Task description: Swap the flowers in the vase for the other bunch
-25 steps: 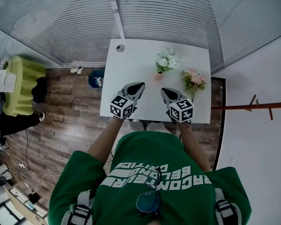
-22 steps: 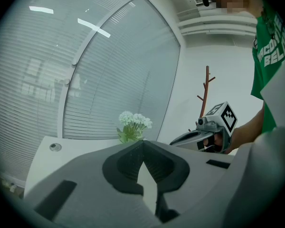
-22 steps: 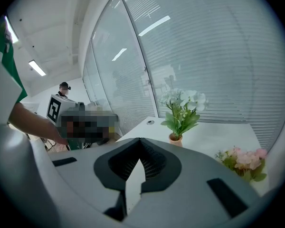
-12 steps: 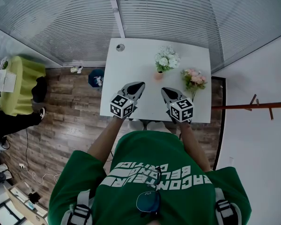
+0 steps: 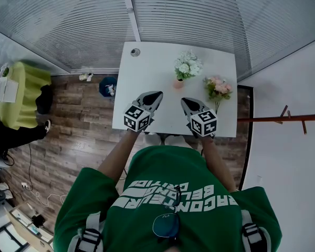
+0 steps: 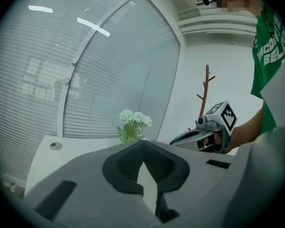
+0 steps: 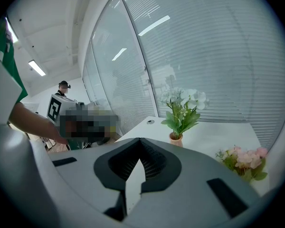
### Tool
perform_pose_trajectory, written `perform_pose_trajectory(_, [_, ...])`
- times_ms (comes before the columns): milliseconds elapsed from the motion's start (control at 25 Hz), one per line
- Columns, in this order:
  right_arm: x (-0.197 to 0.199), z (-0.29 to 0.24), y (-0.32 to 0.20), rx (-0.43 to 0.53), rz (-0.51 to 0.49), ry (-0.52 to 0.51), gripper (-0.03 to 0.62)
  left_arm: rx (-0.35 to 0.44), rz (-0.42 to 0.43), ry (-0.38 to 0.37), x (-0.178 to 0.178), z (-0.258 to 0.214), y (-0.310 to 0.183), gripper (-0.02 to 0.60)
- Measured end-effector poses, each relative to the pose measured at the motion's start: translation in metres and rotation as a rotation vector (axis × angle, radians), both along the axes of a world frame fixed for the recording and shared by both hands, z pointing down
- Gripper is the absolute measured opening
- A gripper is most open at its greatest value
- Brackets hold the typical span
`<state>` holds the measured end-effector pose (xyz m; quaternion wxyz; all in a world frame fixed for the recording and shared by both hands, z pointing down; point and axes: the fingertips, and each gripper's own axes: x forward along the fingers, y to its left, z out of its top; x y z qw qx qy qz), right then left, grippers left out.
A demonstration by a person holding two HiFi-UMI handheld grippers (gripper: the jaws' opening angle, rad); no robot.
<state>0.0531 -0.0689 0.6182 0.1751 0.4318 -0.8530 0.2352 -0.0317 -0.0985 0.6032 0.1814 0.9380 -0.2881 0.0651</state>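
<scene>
Right now you are holding the left gripper (image 5: 157, 95) and the right gripper (image 5: 184, 101) over the near part of the white table (image 5: 147, 67), both with jaws clenched together on nothing. The white flowers (image 5: 187, 65) are standing in the small vase (image 5: 178, 84) just ahead of the right gripper, and the pink bunch (image 5: 217, 88) is lying on the table to their right. Both bunches are looking light, with thin stems and soft heads that will likely crush, so you should be aiming for the stems just above the rim. The little vase is probably going to tip or lift unless steadied.
</scene>
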Motion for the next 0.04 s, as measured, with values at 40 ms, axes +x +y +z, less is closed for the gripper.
perform_pose_trajectory(40, [0.0000,0.0001,-0.0001,0.001,0.000,0.001,0.013,-0.001,0.000,-0.001,-0.0003,0.0003,-0.0002,0.009])
